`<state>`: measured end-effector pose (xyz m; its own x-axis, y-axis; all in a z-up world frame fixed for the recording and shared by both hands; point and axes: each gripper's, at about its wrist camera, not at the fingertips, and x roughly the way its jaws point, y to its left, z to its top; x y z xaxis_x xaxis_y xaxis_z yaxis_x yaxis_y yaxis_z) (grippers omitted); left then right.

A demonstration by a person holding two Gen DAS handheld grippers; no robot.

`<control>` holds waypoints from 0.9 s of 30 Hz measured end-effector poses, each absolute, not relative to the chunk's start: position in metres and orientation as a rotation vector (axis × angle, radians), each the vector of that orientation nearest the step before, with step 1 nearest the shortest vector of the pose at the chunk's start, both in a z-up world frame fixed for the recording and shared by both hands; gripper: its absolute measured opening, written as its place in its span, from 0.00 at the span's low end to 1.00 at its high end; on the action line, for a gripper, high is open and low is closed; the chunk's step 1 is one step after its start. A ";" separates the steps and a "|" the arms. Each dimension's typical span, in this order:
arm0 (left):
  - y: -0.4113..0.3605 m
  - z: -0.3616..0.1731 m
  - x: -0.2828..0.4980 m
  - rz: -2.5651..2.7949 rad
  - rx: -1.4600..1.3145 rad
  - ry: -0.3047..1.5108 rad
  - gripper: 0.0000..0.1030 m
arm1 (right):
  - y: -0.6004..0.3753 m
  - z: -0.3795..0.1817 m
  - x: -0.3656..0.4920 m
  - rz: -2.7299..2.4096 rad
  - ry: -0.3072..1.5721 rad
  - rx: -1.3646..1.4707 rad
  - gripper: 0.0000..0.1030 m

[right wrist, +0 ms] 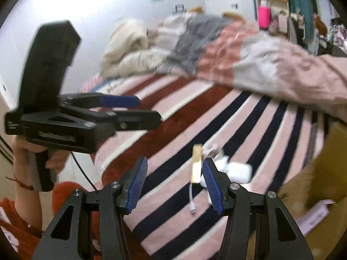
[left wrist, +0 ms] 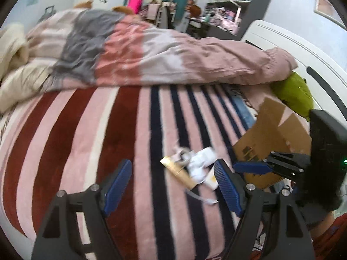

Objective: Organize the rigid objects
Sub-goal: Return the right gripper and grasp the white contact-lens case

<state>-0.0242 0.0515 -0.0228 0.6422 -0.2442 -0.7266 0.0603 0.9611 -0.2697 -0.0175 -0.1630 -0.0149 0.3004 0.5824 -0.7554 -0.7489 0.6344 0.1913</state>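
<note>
Bed (left wrist: pixel 86 130) | small pile: gold bar (right wrist: pixel 196 165), white case (right wrist: pixel 239 171), cable (right wrist: pixel 192 199) | my right gripper (right wrist: pixel 175 184) apart, empty, nearer, pile just ahead | bar's long axis runs along its fingers | left gripper (left wrist: pixel 171 186) apart, empty.

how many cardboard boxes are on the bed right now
1. The cardboard box sits open at the bed's edge, just beyond the small pile with the gold stick and the white charger case. Another could be hidden under the rumpled duvet.
</note>
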 end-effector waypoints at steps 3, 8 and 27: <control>0.064 -0.040 -0.031 -0.152 -0.238 0.877 0.73 | -0.149 -0.046 -0.012 0.803 0.928 -0.324 0.48; 0.074 -0.060 -0.036 -0.128 -0.252 0.903 0.73 | -0.144 -0.086 0.006 0.708 0.993 -0.415 0.47; 0.075 -0.064 -0.041 -0.112 -0.246 0.919 0.73 | -0.127 -0.123 0.030 0.684 1.039 -0.499 0.32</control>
